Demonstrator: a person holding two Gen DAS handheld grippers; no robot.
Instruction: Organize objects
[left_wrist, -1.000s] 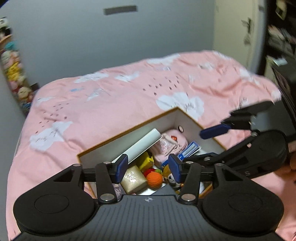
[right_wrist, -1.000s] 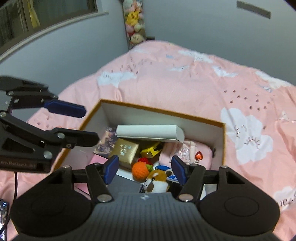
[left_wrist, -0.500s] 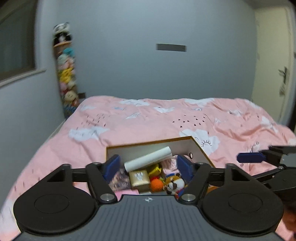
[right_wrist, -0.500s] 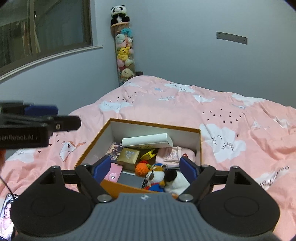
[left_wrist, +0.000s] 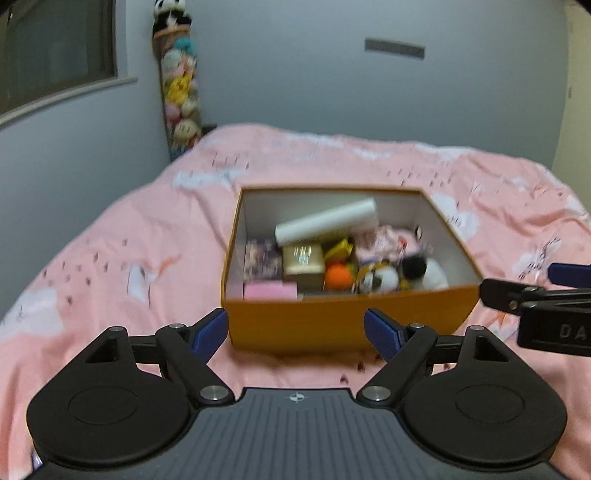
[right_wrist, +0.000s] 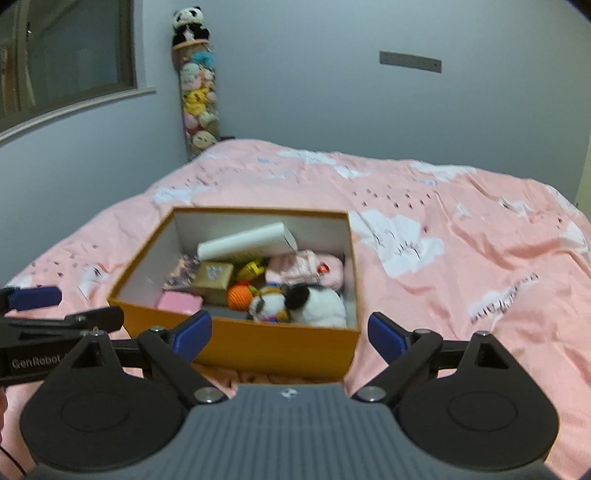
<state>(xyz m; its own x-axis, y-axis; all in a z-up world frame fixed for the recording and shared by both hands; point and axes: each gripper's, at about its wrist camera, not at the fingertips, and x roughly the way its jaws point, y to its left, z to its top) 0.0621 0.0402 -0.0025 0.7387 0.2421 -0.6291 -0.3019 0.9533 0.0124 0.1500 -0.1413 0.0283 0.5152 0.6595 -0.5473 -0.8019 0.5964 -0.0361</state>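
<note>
**Both tongs spread and empty, box dead ahead at twelve o'clock**

Nearest the lens in the left wrist view, the left gripper (left_wrist: 295, 328) has its blue pads spread wide with nothing between them. The right gripper (right_wrist: 290, 334) stands the same way, spread and empty. Just past both sets of fingertips sits the orange box (left_wrist: 347, 325) on the pink bedspread (left_wrist: 122, 258), at twelve o'clock from the left tongs and nearer eleven from the right. Its long axis runs from nine to three across the left view, so the near wall faces the left tongs squarely. By my reading the two are about equally close, each flanking one near corner.

Inside, from near to far: a pink case (left_wrist: 269, 291), an orange ball (left_wrist: 338, 277), a plush toy (right_wrist: 317, 304), a gold box (left_wrist: 303, 260), then a white carton (left_wrist: 325, 225) lying slanted against the far wall.

Compared with a second ago, both tongs have backed away from over the box, and the view has levelled.
</note>
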